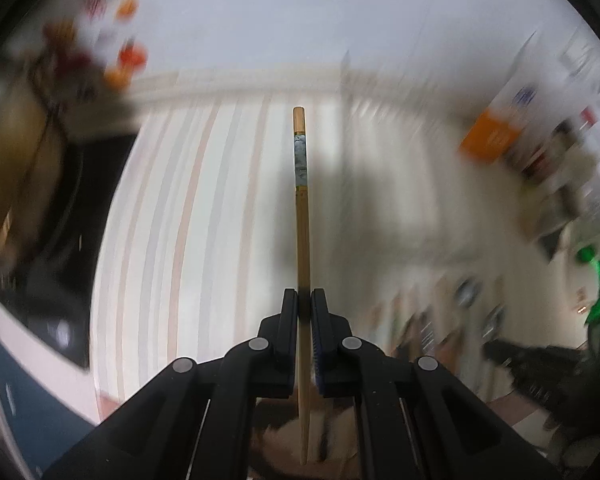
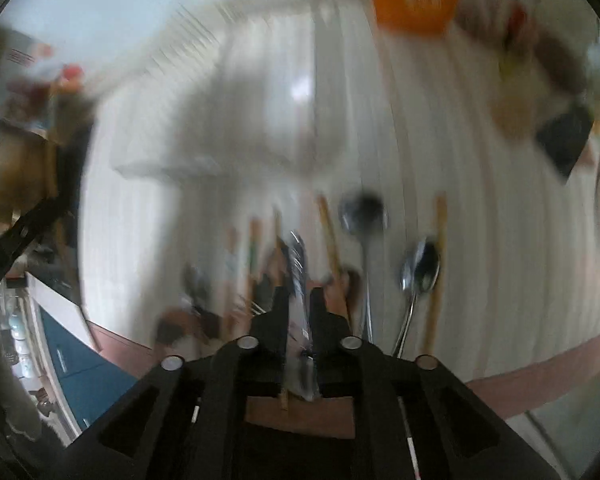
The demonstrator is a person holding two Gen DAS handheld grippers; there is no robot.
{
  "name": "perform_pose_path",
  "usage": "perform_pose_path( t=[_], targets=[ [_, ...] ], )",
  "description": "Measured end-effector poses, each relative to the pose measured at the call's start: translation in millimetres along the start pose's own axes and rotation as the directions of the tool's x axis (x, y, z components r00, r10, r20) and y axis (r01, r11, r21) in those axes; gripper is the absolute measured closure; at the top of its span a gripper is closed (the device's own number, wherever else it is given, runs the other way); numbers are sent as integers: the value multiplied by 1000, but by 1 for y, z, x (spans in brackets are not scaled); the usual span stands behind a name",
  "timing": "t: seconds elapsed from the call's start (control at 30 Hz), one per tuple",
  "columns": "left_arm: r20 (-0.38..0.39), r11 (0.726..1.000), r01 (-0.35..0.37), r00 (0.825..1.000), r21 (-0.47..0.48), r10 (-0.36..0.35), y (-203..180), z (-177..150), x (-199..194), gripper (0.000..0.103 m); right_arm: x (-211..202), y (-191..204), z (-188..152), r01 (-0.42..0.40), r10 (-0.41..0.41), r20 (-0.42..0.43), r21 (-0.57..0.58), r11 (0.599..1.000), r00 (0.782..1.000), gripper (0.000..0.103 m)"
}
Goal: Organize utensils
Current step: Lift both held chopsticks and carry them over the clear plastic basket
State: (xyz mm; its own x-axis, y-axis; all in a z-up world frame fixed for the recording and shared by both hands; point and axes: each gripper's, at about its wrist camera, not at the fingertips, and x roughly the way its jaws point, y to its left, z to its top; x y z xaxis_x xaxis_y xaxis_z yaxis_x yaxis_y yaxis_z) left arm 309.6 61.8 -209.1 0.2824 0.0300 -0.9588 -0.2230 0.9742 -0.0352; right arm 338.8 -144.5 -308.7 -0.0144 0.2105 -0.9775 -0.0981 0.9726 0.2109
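A wooden chopstick [image 1: 303, 264] is being gripped by the nearly closed left gripper [image 1: 304, 296], its long axis pointing straight ahead over the striped table [image 1: 188, 216]. A metal fork [image 2: 298, 280] is being held between the narrow jaws of the right gripper [image 2: 300, 296], tines forward; spoons [image 2: 418, 268] are lying nearby.

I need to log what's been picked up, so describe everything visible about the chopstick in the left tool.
The chopstick is one slim, straight stick that looks like light wood or bamboo. Near its far end a mottled grey-blue decorated band sits between thin dark rings, with a short tan tip beyond it. The left tool is shut on it partway along, its black fingers pressing both sides. The stick runs along the tool's axis, sticking out well past the fingertips and back between the arms. Nothing else touches it; the striped cloth lies blurred behind.
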Motion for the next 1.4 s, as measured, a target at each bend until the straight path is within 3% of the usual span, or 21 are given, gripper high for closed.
perform_pose_path(
  t=[0.1, 0.27, 0.33, 0.4, 0.53, 0.67, 0.87, 1.03, 1.2, 1.33, 1.4],
  targets=[
    [-81, 999, -34, 996, -39, 31, 14, -26, 33, 99, 35, -11, -8, 44, -43, -66, 17, 999, 997, 89],
    [-118, 995, -76, 991, -57, 69, 22, -44, 53, 99, 64, -11, -15, 90, -91, -106, -14, 996, 990, 83],
    [-121, 995, -87, 990, -57, 79, 24, -49, 56, 99, 64, -6, -16, 126, -129, -78, -44, 991, 989, 86],
    [-122, 994, -90, 989, -63, 81, 25, -52, 56, 99, 64, -3, -18, 171, -174, -54, -54, 984, 983, 96],
    [-101, 995, -78, 992, -70, 70, 29, -52, 40, 99, 57, -12, -23, 112, -111, -52, 9, 994, 992, 97],
    [-43, 996, -51, 998, -78, 48, 36, -44, 7, 99, 17, -15, -33, 33, -33, 2, 53, 998, 999, 97],
    [85, 997, 35, 996, -63, -29, 23, -6, -53, 99, -75, -20, -23, -75, 63, 164, 69, 995, 984, 97],
    [138, 983, 178, 976, -47, -170, -2, 46, -80, 99, -144, -4, 18, -161, 142, 315, 35, 986, 938, 97],
    [107, 965, 259, 962, -47, -253, -28, 105, -62, 99, -142, 13, 81, -196, 168, 360, 43, 980, 918, 97],
    [7, 947, 314, 949, -60, -314, -45, 144, -20, 98, -108, 21, 132, -201, 166, 326, 77, 977, 931, 97],
    [-34, 950, 308, 950, -61, -310, -52, 155, -2, 98, -94, 26, 149, -197, 159, 319, 92, 976, 934, 97]
  ],
)
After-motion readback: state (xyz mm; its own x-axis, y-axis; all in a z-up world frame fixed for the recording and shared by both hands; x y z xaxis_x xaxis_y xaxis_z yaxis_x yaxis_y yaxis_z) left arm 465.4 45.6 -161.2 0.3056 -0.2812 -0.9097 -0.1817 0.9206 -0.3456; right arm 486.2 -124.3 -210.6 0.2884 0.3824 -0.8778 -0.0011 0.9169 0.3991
